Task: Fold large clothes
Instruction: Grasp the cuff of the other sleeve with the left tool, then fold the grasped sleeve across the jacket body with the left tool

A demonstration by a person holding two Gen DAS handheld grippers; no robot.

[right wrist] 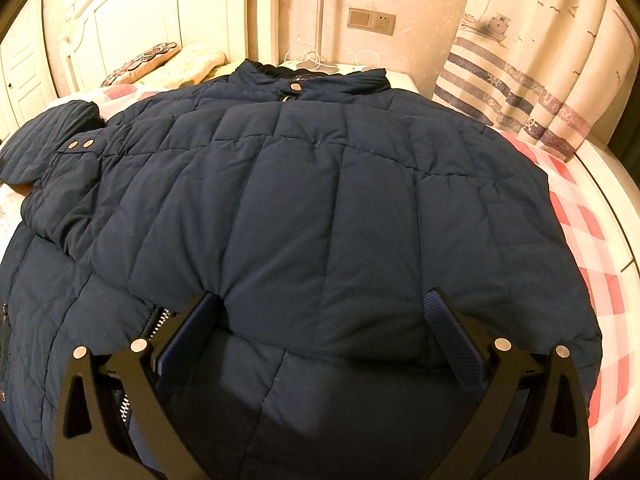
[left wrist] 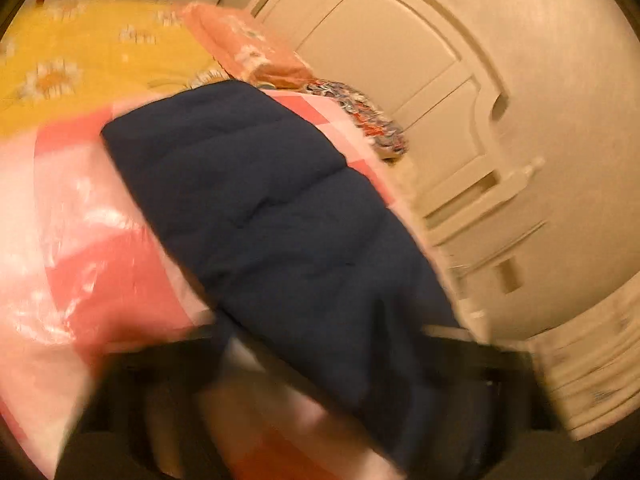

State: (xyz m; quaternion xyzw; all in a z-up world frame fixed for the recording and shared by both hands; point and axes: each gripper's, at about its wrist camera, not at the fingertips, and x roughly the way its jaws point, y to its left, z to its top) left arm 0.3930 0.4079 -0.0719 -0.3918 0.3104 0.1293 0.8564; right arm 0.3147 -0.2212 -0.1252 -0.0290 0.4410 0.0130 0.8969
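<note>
Navy quilted jacket (right wrist: 304, 200) between wide-spread right fingers (right wrist: 452, 332); left fingers (left wrist: 224, 360), blurred, seemingly clamping its sleeve (left wrist: 272, 208).

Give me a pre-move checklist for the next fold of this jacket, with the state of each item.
1. Right gripper open over the jacket: ok, its fingers stand wide with quilted fabric bulging between them.
2. Left gripper shut on the jacket: cannot tell; its view is blurred, though navy fabric runs down to it.
3. Near sleeve folded across the chest: ok, it lies across the front.
4. Far sleeve folded in: not ok, it sticks out onto the checked sheet.
5. Collar flat, snap closed: ok.
6. Room on the bed beside the jacket: ok on the right side.
</note>
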